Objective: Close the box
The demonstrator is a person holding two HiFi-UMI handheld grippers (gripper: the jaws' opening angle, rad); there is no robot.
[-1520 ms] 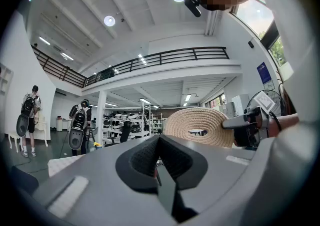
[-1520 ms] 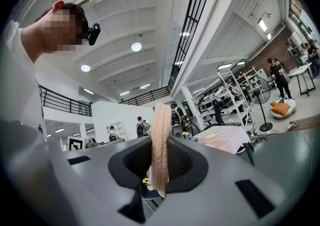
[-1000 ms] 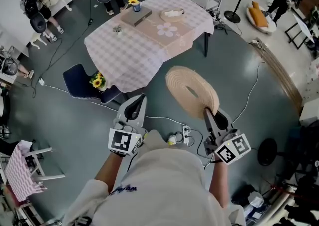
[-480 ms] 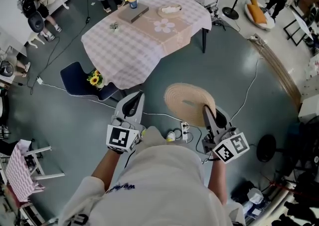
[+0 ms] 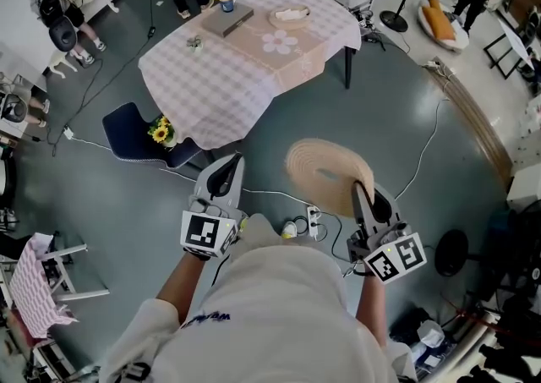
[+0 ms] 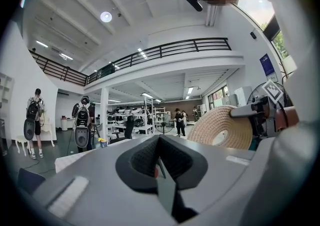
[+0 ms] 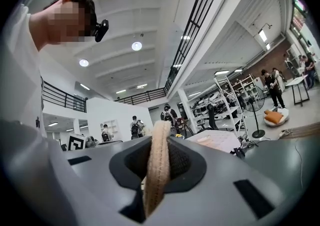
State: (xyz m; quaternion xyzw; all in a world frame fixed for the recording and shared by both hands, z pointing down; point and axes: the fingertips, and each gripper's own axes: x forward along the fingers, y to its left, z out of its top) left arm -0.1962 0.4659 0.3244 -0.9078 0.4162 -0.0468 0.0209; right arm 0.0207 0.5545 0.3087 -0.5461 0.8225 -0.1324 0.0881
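My right gripper [image 5: 362, 194] is shut on the rim of a round woven straw lid [image 5: 325, 172] with a slot in its middle, held up in front of me over the floor. Edge-on, the lid [image 7: 157, 160] stands between the jaws of the right gripper [image 7: 156, 172]; the left gripper view shows the lid [image 6: 220, 130] at the right. A shallow woven basket [image 5: 290, 16] sits on the far table [image 5: 220, 77]. My left gripper [image 5: 228, 166] is shut with nothing in it, seen close as the left gripper [image 6: 159, 162].
The checked-cloth table also carries a flat grey box [image 5: 226, 22] and a cup with a sunflower [image 5: 225, 2]. A dark blue chair [image 5: 135, 132] with sunflowers stands at its near corner. A power strip [image 5: 314, 225] and cables lie on the floor by my feet.
The lid and my right gripper have come lower and a little nearer my body. The left gripper has hardly moved.
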